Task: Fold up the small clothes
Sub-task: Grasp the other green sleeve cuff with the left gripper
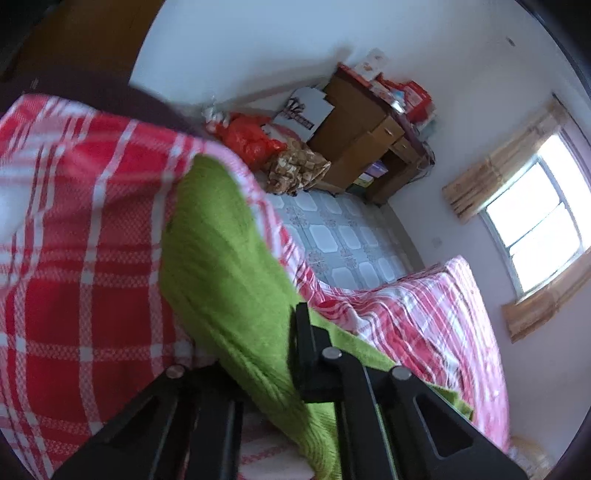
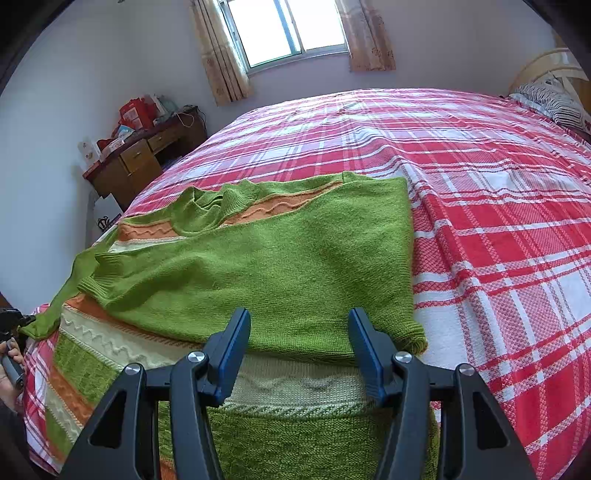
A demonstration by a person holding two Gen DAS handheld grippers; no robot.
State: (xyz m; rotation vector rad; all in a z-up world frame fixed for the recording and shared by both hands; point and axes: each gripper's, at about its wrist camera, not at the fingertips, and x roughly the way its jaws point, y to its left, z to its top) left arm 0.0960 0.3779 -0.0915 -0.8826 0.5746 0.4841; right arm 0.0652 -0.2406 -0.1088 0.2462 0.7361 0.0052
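The green sweater (image 2: 258,258) lies across the bed (image 2: 498,221), its left sleeve (image 1: 229,266) pinched in the closed left tongs (image 1: 284,373) at the bed's edge, while the right tongs (image 2: 299,347) hover half-wide over the hem.

A bed (image 2: 480,192) in red-and-white plaid bears a green striped sweater (image 2: 280,258).

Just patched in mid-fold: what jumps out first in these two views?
The green knit sweater with orange and cream bands lies partly folded on the near left of the red plaid bedspread. The left claw is shut on its green sleeve at the bed's edge, while the right claw hangs open above the hem. Behind, a bright window.
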